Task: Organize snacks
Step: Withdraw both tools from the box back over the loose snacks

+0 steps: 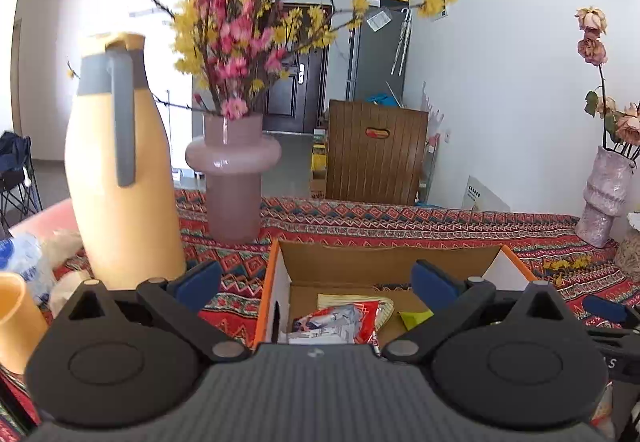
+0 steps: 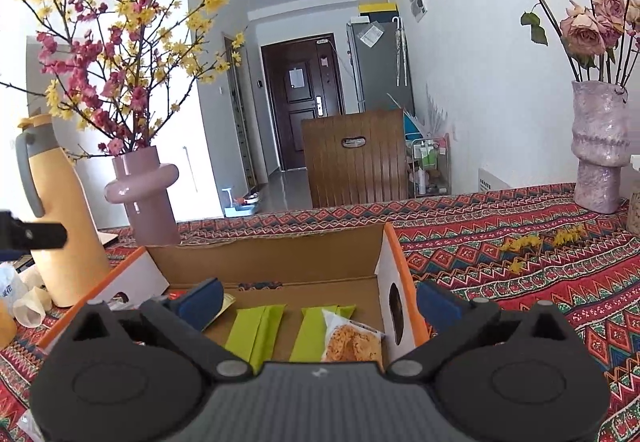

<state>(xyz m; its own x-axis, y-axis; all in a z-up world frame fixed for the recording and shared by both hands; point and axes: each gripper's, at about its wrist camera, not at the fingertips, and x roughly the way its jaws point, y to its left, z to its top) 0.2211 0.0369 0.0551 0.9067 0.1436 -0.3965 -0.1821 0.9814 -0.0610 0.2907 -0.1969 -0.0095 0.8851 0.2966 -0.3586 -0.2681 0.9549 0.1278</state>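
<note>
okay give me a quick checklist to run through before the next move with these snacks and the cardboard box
1. Left gripper open and empty: ok, fingers wide apart, nothing between them.
2. Right gripper open and empty: ok.
3. Cardboard box open on top: ok.
4. Snacks inside it: ok, two green packets, a cracker packet and a red and white packet lie on the bottom.
5. Yellow jug and pink vase clear of the box: ok, both stand apart, left and behind.
6. Snacks left outside: cannot tell.
</note>
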